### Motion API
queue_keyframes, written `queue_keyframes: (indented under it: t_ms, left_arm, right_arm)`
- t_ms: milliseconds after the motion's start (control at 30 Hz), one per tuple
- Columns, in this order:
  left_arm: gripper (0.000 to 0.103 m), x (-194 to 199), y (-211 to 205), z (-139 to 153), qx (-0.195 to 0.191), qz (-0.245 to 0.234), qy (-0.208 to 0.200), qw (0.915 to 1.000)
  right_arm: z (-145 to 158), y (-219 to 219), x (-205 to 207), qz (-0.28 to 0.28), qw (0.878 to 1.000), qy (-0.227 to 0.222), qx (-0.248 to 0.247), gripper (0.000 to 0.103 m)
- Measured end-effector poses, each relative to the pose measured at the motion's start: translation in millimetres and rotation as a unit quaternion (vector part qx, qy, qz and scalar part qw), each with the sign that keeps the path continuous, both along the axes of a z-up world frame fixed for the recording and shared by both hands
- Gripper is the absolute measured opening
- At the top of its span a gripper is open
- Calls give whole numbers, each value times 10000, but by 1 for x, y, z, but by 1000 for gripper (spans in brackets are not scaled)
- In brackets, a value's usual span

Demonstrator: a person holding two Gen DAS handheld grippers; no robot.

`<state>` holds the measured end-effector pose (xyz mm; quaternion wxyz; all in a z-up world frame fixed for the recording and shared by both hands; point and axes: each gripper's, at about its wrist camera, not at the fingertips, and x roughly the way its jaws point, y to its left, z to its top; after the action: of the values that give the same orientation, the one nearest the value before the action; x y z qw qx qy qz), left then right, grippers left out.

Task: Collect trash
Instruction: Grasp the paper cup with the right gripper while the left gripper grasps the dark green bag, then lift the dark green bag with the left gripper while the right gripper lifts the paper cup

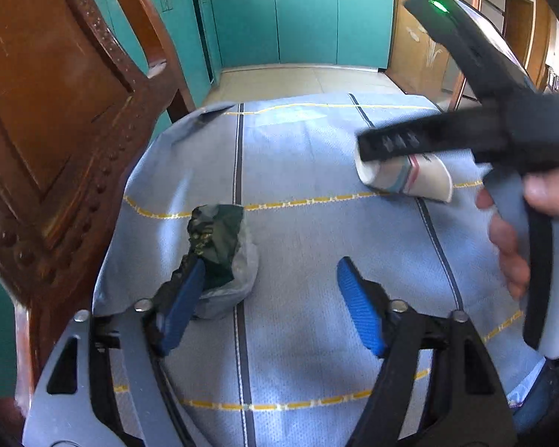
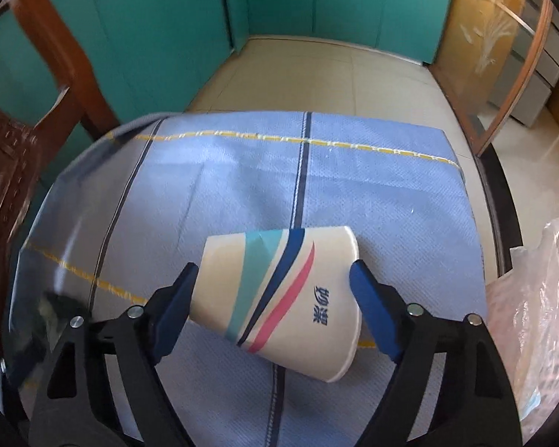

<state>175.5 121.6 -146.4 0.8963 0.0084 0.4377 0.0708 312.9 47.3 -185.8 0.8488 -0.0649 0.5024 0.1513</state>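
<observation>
The paper cup (image 2: 279, 298) lies on its side on the blue tablecloth (image 2: 242, 171), between the spread fingers of the right gripper (image 2: 275, 294), which flank it; whether the pads touch the cup cannot be told; left of the cup on the same cloth sits a crumpled dark wrapper (image 1: 216, 238), with the left gripper (image 1: 272, 287) wide apart, its left finger (image 1: 184, 298) against the wrapper; a carved wooden chair (image 1: 56, 111) stands farther left of the cup; clear plastic bag (image 2: 548, 316) right of it

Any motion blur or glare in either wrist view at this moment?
Left wrist view: the right gripper over the paper cup is smeared, the tablecloth sharp. Right wrist view: the chair at the left edge streaks, the cup stays crisp. No harsh glare in either.
</observation>
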Motion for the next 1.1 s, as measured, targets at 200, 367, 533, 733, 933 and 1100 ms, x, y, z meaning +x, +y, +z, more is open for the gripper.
queue_keyframes:
  t_ms: [200, 367, 533, 733, 933, 1100]
  left_arm:
    - [18, 3, 5, -3, -130, 7, 22, 9999]
    - [10, -2, 4, -4, -263, 17, 2, 9997]
    - [5, -17, 5, 6, -468, -39, -167, 9988]
    - [3, -41, 5, 29, -612, -141, -454, 9970]
    - [3, -53, 3, 49, -633, -194, -712, 9953]
    - [3, -56, -1, 59, -637, -222, -857, 9940]
  right_arm:
    - [7, -9, -23, 464, 9988, -118, 94, 57]
    - [18, -10, -44, 807, 9963, -267, 119, 31]
    - [22, -21, -58, 931, 9950, -257, 271, 30]
    - [36, -48, -75, 995, 9914, -182, 832, 23]
    - [52, -75, -86, 895, 9881, -214, 1236, 16]
    - [68, -84, -98, 906, 9849, -384, 1426, 15]
